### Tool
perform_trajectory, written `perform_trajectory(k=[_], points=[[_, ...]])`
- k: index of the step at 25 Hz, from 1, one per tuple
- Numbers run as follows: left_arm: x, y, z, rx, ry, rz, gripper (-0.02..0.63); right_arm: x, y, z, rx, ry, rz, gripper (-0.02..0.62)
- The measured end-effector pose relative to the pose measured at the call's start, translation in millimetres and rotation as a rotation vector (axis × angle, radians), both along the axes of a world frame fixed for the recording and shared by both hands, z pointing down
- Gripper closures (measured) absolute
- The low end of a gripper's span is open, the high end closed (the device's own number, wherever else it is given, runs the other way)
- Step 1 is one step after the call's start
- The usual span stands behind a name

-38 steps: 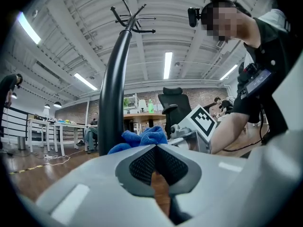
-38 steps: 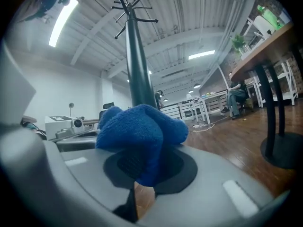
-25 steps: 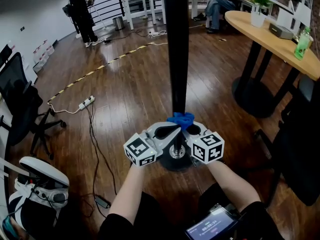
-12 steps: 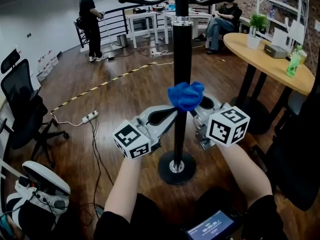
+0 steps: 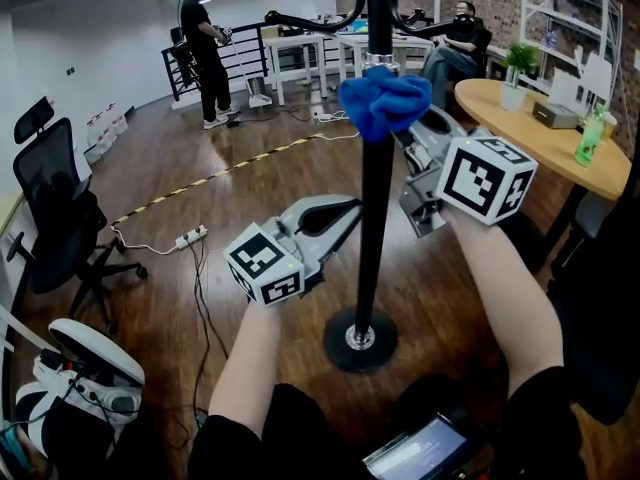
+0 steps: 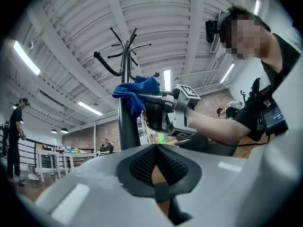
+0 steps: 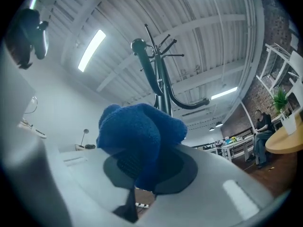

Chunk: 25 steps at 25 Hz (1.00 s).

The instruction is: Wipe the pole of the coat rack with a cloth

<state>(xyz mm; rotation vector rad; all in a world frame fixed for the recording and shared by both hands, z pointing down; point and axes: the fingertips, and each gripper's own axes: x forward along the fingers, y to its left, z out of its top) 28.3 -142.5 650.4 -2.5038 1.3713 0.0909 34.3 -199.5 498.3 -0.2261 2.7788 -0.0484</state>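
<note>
The right claw is clamped shut on a bunched blue terry cloth, which fills the space between its pads in the right gripper view and bulges out over them. The cloth is pressed against the black metal pole of the coat rack, high up, just under a silver collar and below the curved hooks.

The left claw sits lower, on the person's left side of the pole. Its tips are just beside the pole, though I cannot tell whether they touch it. In the left gripper view its dark ribbed pads are drawn together to a thin slit with nothing between them, and the pole stands off to the left of them.

The pole runs down to a round black base on the dark wooden floor. To the right stands a round wooden worktop carrying a green bottle. To the left are a black office chair and a white power strip. A person in black stands at the back.
</note>
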Motion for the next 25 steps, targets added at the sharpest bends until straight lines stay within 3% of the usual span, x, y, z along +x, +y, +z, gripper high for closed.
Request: perform_trajectory(k=[3, 7, 17, 25], points=[[-3, 2, 8, -0.011, -0.015, -0.008, 0.601, -1, 4, 13, 0.02, 0.015, -0.003, 0.545], [-5, 2, 31, -0.012, -0.054, -0.01, 0.601, -5, 10, 74, 0.036, 0.085, -0.022, 0.545], [-10, 2, 140, -0.065, -0.019, 0.006, 0.601, -9, 11, 302, -0.085, 0.308, -0.042, 0.545], [2, 12, 257, -0.209, -0.007, 0.011, 0.601, -4, 5, 487, -0.239, 0.533, 0.008, 0.545]])
